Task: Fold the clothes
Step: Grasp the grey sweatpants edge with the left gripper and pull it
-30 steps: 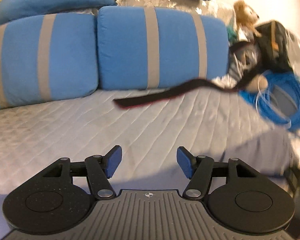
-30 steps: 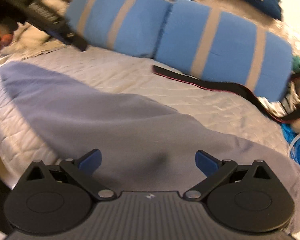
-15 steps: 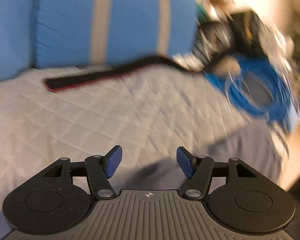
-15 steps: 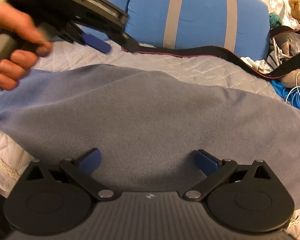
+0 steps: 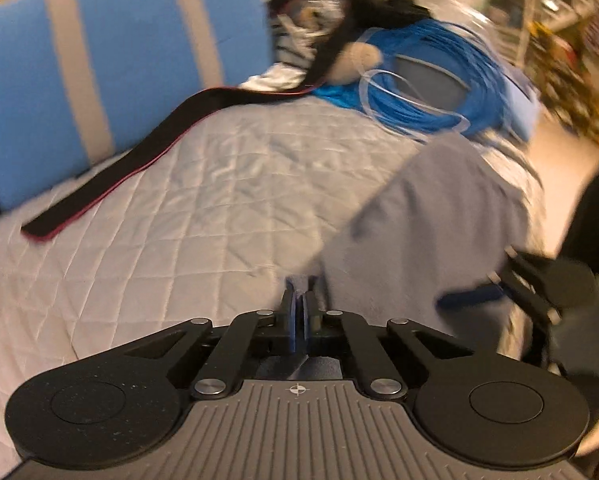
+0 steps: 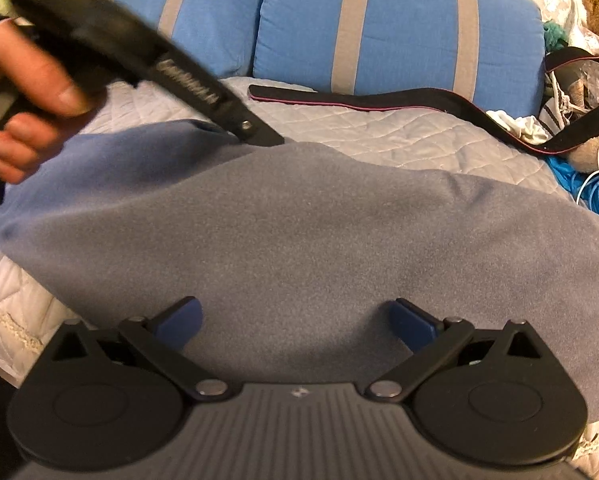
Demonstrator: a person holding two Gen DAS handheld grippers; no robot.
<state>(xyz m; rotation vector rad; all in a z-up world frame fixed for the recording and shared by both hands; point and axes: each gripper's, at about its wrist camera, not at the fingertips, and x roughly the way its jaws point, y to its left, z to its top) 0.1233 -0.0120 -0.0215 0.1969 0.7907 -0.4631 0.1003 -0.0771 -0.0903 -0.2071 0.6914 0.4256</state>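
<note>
Left gripper (image 5: 298, 312): blue pads pressed together at the far edge of the grey-blue garment (image 6: 319, 232), apparently pinching that edge, though the cloth between the pads is hard to confirm through blur. Right gripper (image 6: 295, 320): pads wide apart, hovering over the near part of the garment, which lies spread flat across the quilted bedcover (image 5: 179, 220). Beyond it, a black strap with red edging (image 6: 379, 98) lies on the quilt in front of blue cushions with grey stripes (image 6: 399, 28); blue cable coil (image 5: 427, 80) at the bed's right end.
</note>
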